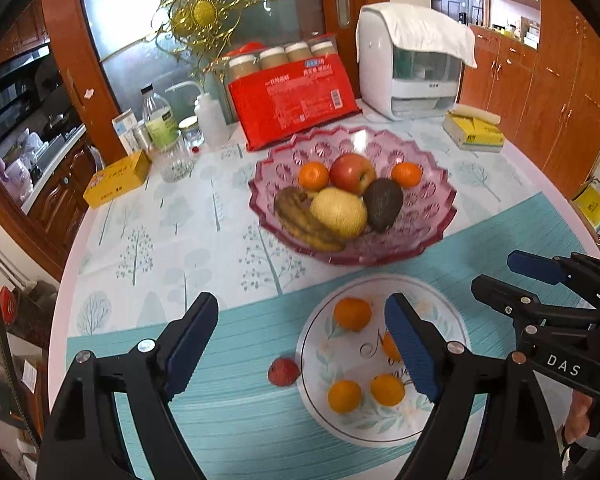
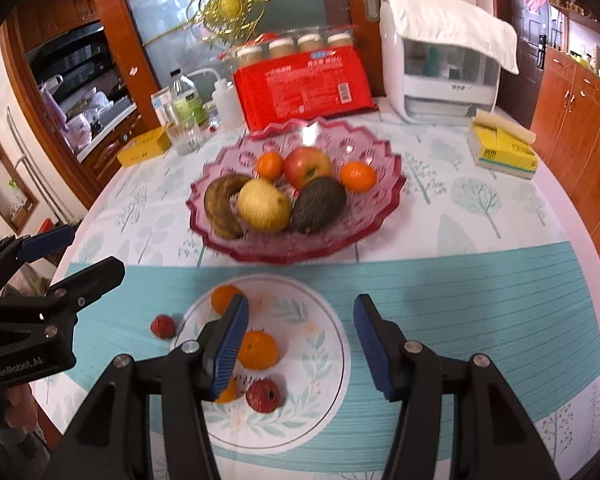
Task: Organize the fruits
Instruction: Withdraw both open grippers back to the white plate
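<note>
A pink glass bowl holds an apple, a pear, an avocado, a brown banana and two tangerines. In front of it a white floral plate carries several small oranges and a red lychee. Another lychee lies on the cloth left of the plate. My left gripper is open above the lychee and the plate's left side. My right gripper is open over the plate; it shows in the left wrist view.
At the back of the table stand a red package, jars, bottles, a glass, a yellow box, a white appliance and a yellow tissue pack. Wooden cabinets line the right.
</note>
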Tool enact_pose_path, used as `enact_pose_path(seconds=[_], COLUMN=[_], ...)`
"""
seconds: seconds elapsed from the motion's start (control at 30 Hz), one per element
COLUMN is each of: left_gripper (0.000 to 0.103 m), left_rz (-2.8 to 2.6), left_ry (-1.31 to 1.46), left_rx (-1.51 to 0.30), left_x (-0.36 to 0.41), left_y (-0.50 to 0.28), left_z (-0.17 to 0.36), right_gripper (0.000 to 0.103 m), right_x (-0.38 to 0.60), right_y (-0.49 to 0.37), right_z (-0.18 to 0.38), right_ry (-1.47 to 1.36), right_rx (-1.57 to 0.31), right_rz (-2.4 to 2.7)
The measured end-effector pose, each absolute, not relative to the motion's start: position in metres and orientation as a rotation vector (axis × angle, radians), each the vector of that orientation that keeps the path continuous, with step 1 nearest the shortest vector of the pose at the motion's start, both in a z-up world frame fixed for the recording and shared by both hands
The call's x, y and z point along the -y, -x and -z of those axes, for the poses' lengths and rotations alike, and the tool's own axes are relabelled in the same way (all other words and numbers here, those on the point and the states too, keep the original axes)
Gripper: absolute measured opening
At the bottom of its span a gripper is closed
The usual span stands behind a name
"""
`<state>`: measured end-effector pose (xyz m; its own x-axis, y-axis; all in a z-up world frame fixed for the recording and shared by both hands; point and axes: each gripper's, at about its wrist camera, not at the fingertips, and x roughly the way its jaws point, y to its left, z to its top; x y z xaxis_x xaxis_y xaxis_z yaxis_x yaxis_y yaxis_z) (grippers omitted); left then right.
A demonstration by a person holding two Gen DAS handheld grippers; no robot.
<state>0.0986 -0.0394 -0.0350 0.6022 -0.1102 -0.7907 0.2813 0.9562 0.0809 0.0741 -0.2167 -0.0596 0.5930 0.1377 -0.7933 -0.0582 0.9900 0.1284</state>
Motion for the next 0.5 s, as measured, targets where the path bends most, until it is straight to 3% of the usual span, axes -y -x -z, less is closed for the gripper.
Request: enact_pose_path(seconds=[0.5], left_gripper=[0.084], left_rz=[0.232], left_ry=[-0.234], left_rx=[-1.038], left_x=[0.039], left_y=[-0.112], left_z=[0.102], right_gripper=[0.055], right_x=[0.2], right_y=[-0.08], right_z=[0.113], right_ry=[-0.083], right_rx=[-1.05], right_rz=[-0.155])
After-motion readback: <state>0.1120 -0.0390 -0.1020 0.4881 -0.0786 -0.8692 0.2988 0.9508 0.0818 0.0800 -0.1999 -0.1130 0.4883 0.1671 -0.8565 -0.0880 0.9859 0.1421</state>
